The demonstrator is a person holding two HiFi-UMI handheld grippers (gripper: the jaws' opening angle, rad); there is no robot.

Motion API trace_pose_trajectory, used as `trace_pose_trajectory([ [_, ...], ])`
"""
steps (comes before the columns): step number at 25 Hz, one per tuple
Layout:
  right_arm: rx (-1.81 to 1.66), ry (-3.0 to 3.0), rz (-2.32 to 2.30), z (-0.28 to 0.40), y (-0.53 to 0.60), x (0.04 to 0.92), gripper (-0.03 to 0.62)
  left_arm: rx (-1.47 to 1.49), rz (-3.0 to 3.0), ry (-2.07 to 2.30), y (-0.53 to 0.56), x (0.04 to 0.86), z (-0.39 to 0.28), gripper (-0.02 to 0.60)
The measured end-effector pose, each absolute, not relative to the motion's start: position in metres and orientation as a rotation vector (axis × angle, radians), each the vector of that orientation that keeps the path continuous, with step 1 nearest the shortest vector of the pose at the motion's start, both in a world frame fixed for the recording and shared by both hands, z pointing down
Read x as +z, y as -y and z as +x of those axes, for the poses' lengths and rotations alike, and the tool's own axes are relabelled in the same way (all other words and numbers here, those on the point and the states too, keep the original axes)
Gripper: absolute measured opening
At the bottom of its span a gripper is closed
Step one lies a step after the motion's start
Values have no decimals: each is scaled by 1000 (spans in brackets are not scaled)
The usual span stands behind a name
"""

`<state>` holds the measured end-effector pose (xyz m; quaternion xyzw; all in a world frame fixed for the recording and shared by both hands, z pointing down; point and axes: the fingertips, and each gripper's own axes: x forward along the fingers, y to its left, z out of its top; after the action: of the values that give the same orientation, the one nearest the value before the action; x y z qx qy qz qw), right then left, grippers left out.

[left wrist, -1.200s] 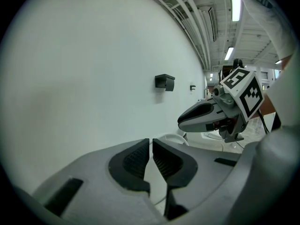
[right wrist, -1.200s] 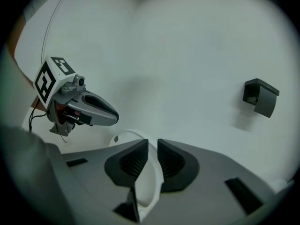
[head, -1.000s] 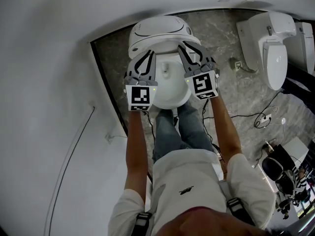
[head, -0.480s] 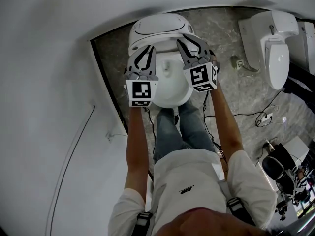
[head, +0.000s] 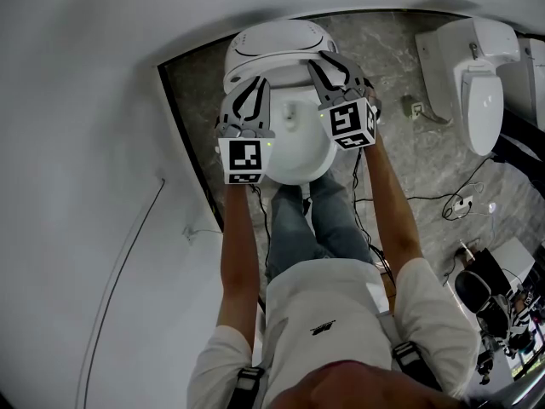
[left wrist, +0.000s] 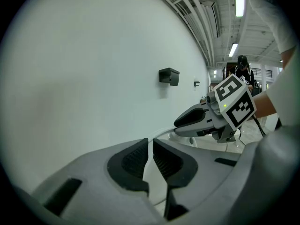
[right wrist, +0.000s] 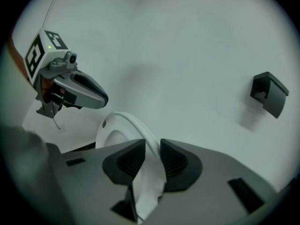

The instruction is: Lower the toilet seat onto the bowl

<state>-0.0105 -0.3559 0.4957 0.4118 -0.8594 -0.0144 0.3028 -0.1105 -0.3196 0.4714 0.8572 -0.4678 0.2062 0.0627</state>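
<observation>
Grey marble floor (head: 383,58), white wall (head: 85,100) on my left. Toilet seat (right wrist: 123,125) is tilted up over the toilet (head: 277,45), and I have it pinched on both side rims. Left gripper (left wrist: 151,159): jaws almost together, clamped on the thin left rim. Right gripper (right wrist: 152,161): jaws clamped on the right rim, with a slightly wider gap. Grippers face each other across the seat. Black box (right wrist: 268,93) on the wall beyond. Second toilet (head: 477,66) stands well apart on my right, with cables (head: 451,203) on the floor near it.
</observation>
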Motion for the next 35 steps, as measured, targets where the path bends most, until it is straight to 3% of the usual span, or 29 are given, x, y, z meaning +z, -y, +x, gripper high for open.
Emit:
trace_pose_trajectory([
  [20, -14, 2303, 1142, -7, 325, 489, 98, 703, 2588, 1403, 306, 482, -115, 32],
  [23, -13, 2308, 1140, -8, 317, 488, 98, 715, 2580, 1393, 304, 487, -117, 89],
  [35, -14, 2318, 1160, -8, 293, 484, 100, 747, 2572, 1386, 289, 500, -121, 95],
])
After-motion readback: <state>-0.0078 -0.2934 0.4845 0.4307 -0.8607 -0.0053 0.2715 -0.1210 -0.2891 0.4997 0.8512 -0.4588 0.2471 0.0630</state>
